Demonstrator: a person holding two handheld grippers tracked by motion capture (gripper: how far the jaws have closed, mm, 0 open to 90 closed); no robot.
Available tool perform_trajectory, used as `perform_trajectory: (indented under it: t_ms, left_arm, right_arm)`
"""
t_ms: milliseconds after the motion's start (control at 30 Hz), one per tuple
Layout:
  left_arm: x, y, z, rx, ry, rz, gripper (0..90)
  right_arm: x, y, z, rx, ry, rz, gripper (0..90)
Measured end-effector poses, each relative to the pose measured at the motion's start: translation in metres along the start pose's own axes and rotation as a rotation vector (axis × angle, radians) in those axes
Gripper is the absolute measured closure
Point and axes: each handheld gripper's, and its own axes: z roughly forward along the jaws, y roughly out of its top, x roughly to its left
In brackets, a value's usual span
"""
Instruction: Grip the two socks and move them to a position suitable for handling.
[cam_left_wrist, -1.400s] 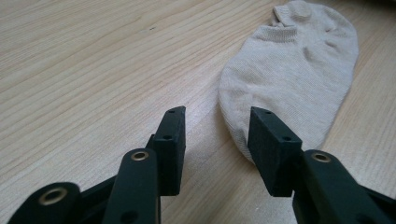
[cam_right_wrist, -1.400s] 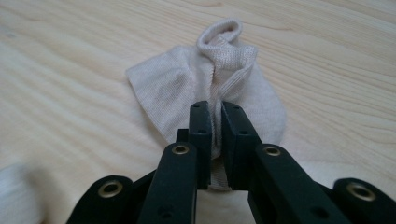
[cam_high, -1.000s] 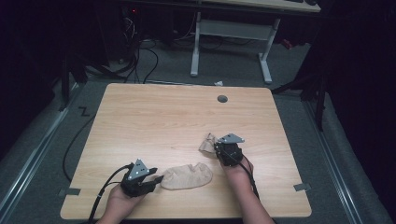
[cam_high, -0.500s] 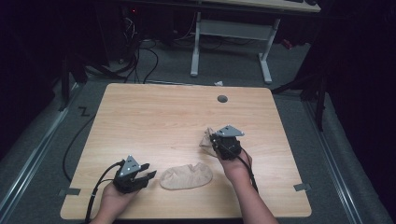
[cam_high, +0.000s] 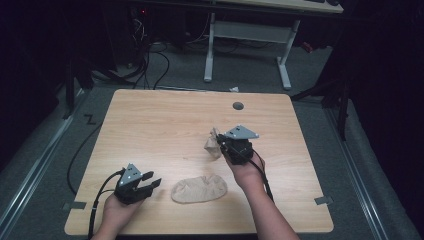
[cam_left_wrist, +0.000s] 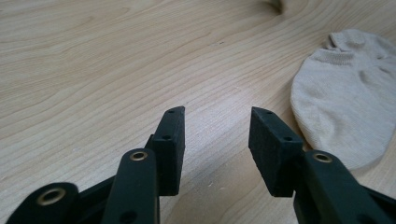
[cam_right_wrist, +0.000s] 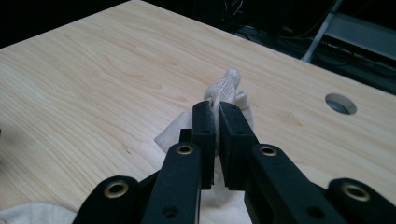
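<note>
On the bench (cam_high: 150, 120), near its front edge, a beige sock (cam_high: 199, 189) lies flat, long axis running left to right. The left tool view shows its ribbed cuff, unclear from above. A second sock (cam_high: 212, 143) hangs bunched, pinched in the right tool (cam_high: 223, 145), raised above the bench. The left tool (cam_high: 151, 184), jaws spread and empty, sits just left of the flat sock.

Two beige ankle socks are seen on the wooden table. One sock (cam_high: 199, 189) lies flat near the front edge, its cuff turned to the right. The other sock (cam_high: 213, 143) is bunched and pinched at its cuff, hanging crumpled above the table's middle, right of centre.
</note>
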Motion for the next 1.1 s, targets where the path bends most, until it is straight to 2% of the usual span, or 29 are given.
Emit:
perform_trajectory:
  t_ms: [233,267,400,733,1100]
  left_arm:
    - [0.0,0.0,0.0,-0.003,-0.003,-0.005,56.3]
    - [0.0,0.0,0.0,-0.004,-0.006,-0.008,56.3]
    - [-0.001,-0.001,0.0,-0.004,-0.008,-0.009,56.3]
    - [-0.001,-0.001,0.001,0.003,-0.006,-0.006,56.3]
    - [-0.003,-0.002,0.003,0.007,-0.006,0.006,56.3]
  right_arm:
    - [0.016,0.016,0.003,-0.039,0.039,-0.026,86.0]
    - [0.019,0.017,0.003,-0.04,0.033,-0.032,86.0]
    - [0.016,0.011,0.008,-0.011,0.022,-0.033,86.0]
    - [-0.014,-0.038,0.014,0.101,-0.029,0.048,85.9]
    - [-0.035,-0.074,0.014,0.156,-0.058,0.111,85.7]
